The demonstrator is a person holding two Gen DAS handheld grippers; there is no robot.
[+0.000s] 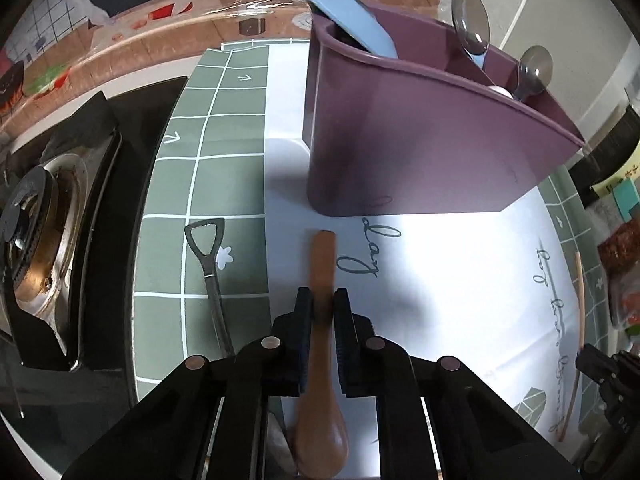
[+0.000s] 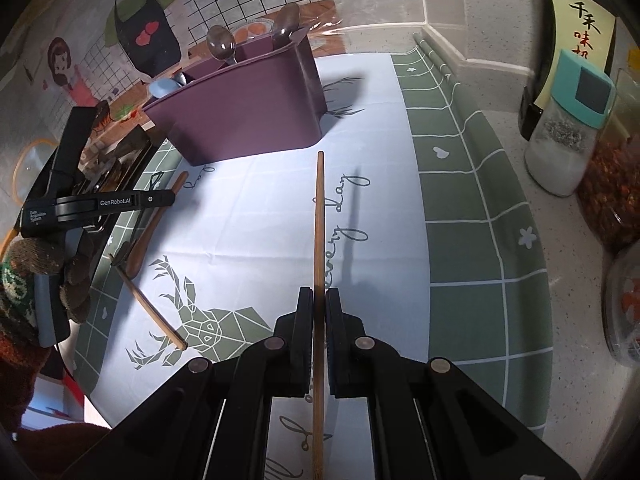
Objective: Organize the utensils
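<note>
Left claw point(image 1: 323, 300) clamped on wooden spoon point(image 1: 320, 364); right claw point(image 2: 319, 300) gripping chopstick point(image 2: 319, 240). Lift level, drop handles into purple holder point(image 1: 420, 140) ahead.

Utensil holder point(image 2: 240, 108) stood at my mat's point(image 2: 460, 208) far edge, spoons point(image 2: 221, 44) in it; stove point(image 1: 48, 240) off its left edge; jars point(image 2: 560, 136) off its right.

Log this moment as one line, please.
left tongs: shut on wooden spoon | right tongs: shut on chopstick | purple holder: ahead
</note>
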